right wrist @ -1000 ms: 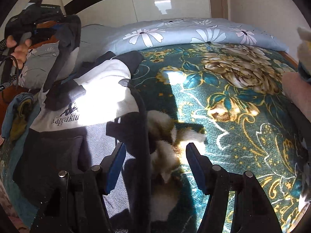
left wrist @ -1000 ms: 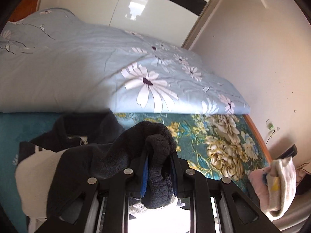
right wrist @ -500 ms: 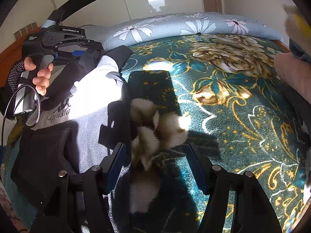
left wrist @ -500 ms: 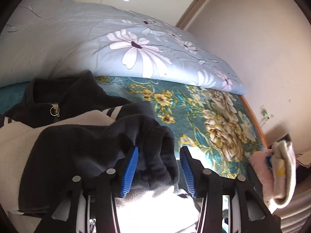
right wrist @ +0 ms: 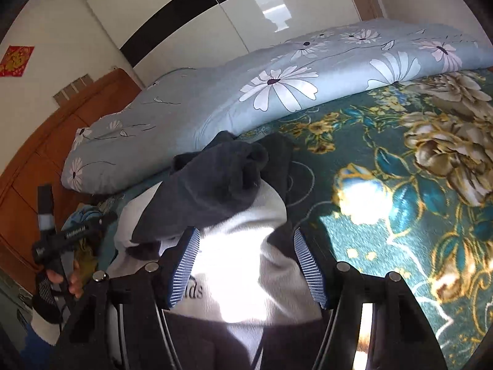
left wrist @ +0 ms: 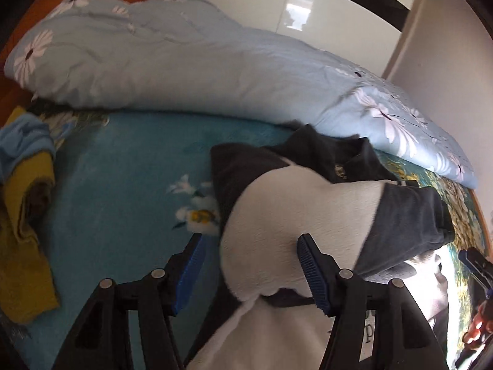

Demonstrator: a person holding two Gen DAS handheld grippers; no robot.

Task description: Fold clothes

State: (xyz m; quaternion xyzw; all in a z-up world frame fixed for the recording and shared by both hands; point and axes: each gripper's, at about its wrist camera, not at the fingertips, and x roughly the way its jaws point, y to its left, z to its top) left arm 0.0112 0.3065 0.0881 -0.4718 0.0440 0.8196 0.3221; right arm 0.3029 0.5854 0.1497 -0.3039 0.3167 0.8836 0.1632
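My left claw [left wrist: 249, 273] has its jaws opening, with nothing pressed between the blue ribbed pads [left wrist: 311, 274]; the cream shoulder of the black-and-cream fleece zip-collar jacket [left wrist: 302, 215] lies below the gap, untouched as far as the left wrist view shows. My right claw [right wrist: 246, 268] stands open over the same jacket [right wrist: 234, 246], pads clear of the cloth. The jacket lies on the teal floral plush bed cover [right wrist: 400, 215], collar toward the rolled light-blue daisy-print quilt [left wrist: 200, 67]. One dark sleeve [right wrist: 222, 182] is laid across the cream chest panel, so I judge the first sleeve fold complete. The opposite sleeve, on the left-claw side, appears not yet folded in, though its full run is out of view. Remaining steps, by my estimate: fold that sleeve inward, then double the body lengthwise. A crumpled yellow-and-blue garment [left wrist: 24, 203] waits at the bed's edge, well apart, apparently unfolded.
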